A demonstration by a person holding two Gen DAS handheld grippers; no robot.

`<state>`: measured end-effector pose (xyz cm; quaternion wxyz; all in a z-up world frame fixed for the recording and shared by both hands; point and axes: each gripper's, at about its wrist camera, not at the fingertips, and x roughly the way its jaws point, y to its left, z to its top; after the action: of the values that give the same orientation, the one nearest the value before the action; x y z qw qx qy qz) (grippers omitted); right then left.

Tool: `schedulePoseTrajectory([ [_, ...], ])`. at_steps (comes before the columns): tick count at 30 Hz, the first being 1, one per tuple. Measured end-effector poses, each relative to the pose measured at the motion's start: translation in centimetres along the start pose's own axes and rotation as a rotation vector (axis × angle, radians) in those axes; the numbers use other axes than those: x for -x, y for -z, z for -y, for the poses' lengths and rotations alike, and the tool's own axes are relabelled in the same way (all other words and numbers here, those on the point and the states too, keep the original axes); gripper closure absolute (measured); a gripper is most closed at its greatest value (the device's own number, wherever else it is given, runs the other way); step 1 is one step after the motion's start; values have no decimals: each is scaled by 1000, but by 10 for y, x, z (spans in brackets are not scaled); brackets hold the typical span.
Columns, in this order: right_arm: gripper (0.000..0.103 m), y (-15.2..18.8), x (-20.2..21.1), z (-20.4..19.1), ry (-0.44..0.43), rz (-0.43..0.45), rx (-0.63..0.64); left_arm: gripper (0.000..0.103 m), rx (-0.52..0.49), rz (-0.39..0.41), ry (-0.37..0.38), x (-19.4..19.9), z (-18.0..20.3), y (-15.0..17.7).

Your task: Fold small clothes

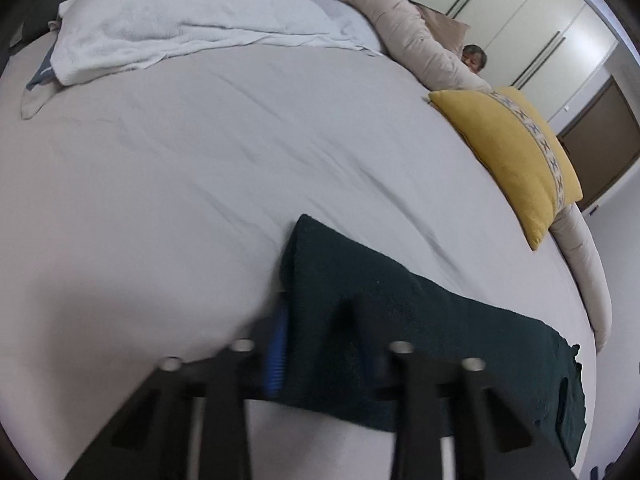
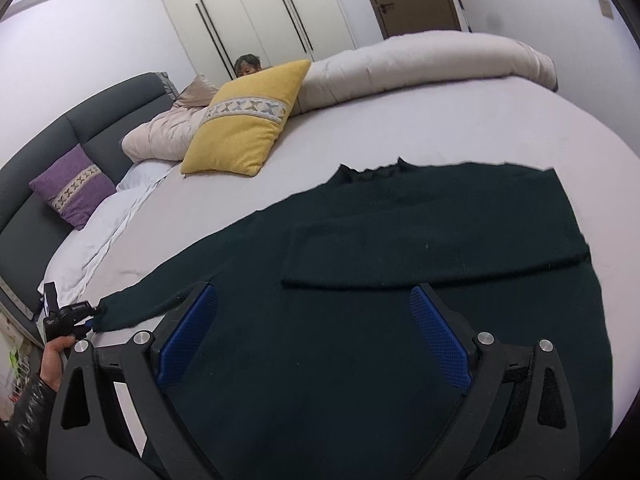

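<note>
One dark green sweater (image 2: 360,320) lies flat on the bed sheet (image 2: 440,120), one sleeve folded across. Left gripper (image 1: 316,344) clenched on the other sleeve's cuff (image 2: 116,312); right gripper (image 2: 314,316) spread wide above the body, grasping nothing.

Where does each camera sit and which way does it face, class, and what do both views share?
Left wrist: on the left gripper, looking down its fingers, shut on the sweater's sleeve, across the bed.
Right wrist: on the open right gripper, over the dark green sweater; the left hand shows.
Shared: sweater, bed, yellow cushion.
</note>
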<state>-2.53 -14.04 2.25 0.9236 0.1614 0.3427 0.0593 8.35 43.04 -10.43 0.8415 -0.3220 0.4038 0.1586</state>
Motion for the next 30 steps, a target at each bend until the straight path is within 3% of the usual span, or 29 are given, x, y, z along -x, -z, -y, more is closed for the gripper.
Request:
schedulePoseTrajectory([
  [1, 5, 0, -7, 2, 2, -5, -9, 92, 2, -1, 6, 2, 1, 2],
  [6, 6, 5, -16, 25, -1, -28, -80, 95, -61, 46, 67, 35, 32, 14],
  [11, 7, 13, -17, 45, -9, -37, -130, 95, -209, 44, 248, 68, 137, 42],
  [17, 7, 16, -12, 76, -9, -51, -180, 95, -387, -48, 485, 67, 277, 131],
  [20, 7, 19, -17, 92, -9, -74, -225, 94, -419, -174, 553, 35, 322, 191],
  [23, 7, 23, -28, 104, -5, -121, -250, 80, -486, -298, 507, -1, 342, 241],
  [25, 7, 23, -37, 109, -11, -149, -262, 76, -483, -346, 499, -6, 336, 253],
  [27, 7, 23, -45, 112, -16, -159, -279, 58, -496, -319, 504, 9, 322, 252],
  [30, 7, 17, -62, 103, -57, -175, -292, 45, -518, -220, 524, 41, 299, 240],
])
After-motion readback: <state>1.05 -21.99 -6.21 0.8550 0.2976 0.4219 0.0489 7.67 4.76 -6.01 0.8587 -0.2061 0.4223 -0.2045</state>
